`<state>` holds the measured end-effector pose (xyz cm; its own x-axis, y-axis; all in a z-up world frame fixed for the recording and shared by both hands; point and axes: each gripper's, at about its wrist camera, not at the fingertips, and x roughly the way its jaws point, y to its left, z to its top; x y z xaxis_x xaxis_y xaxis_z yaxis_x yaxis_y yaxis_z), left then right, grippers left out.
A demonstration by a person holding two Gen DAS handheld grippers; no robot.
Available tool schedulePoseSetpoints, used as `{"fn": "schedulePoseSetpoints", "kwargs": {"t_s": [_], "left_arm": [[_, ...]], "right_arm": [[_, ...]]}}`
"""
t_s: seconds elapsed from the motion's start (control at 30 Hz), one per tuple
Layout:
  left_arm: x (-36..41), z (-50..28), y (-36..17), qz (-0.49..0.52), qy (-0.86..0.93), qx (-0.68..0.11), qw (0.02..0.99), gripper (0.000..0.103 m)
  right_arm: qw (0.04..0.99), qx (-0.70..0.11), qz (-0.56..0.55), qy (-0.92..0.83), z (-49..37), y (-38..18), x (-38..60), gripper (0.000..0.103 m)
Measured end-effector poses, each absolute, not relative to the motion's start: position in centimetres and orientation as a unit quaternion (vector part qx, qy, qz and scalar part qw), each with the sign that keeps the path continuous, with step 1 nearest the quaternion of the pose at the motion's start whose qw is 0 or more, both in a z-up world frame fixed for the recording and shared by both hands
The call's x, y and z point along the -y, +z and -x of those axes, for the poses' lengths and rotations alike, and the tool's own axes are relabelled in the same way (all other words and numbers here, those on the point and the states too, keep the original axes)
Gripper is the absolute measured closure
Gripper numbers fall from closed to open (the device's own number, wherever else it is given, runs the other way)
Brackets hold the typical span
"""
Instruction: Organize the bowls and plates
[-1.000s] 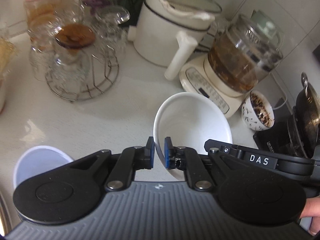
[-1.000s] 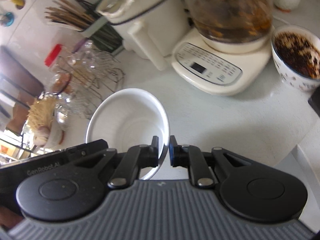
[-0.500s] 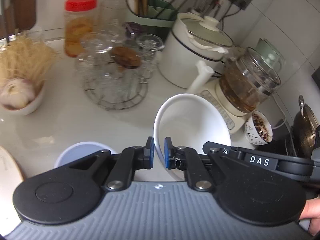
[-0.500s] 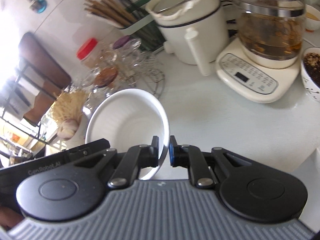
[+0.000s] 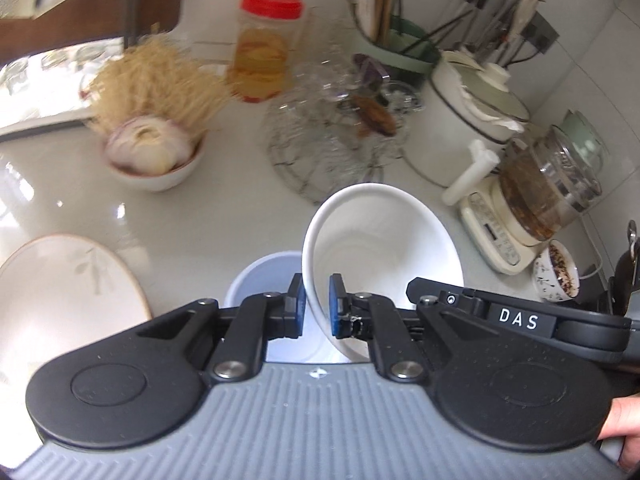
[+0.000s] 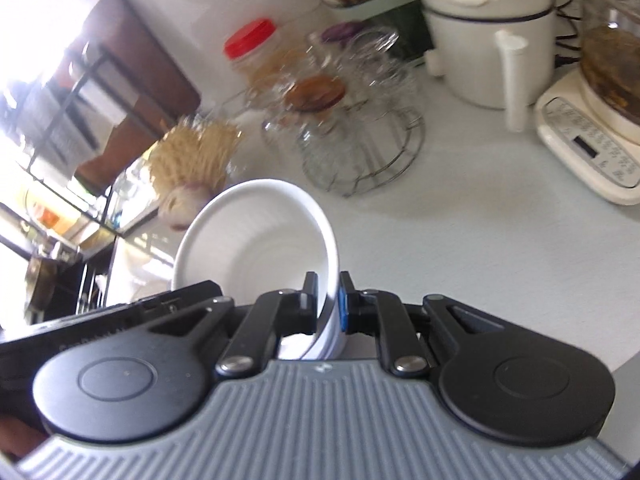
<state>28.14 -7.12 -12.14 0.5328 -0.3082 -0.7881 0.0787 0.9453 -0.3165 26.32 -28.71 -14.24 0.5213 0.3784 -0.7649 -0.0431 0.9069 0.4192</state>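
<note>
Both grippers hold one white bowl (image 5: 384, 248) by opposite sides of its rim, above the counter. My left gripper (image 5: 316, 310) is shut on its left rim. My right gripper (image 6: 327, 304) is shut on its right rim; the bowl (image 6: 256, 244) shows tilted in the right wrist view. A pale blue bowl (image 5: 264, 276) stands on the counter just below and left of the held bowl. A large white plate with a leaf pattern (image 5: 60, 284) lies at the left.
A bowl of garlic and noodles (image 5: 156, 152), a wire rack of glasses (image 5: 336, 140), a red-lidded jar (image 5: 266, 44), a white pot (image 5: 464, 120), a glass kettle on its base (image 5: 540, 196) and a small patterned bowl (image 5: 558, 276) crowd the back.
Both grippers carried the white bowl left and back from the kettle. The blue bowl now lies right under it, and the plate and garlic bowl have come into view.
</note>
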Motion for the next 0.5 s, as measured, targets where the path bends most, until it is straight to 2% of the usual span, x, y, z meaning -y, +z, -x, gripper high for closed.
{"fn": "schedulePoseSetpoints", "kwargs": {"t_s": [0.5], "left_arm": [[5.4,-27.7,-15.7,0.14,-0.081,-0.506,0.847,0.09]], "right_arm": [[0.843,-0.505,-0.139,0.124,-26.5,-16.7,26.2,0.088]]}}
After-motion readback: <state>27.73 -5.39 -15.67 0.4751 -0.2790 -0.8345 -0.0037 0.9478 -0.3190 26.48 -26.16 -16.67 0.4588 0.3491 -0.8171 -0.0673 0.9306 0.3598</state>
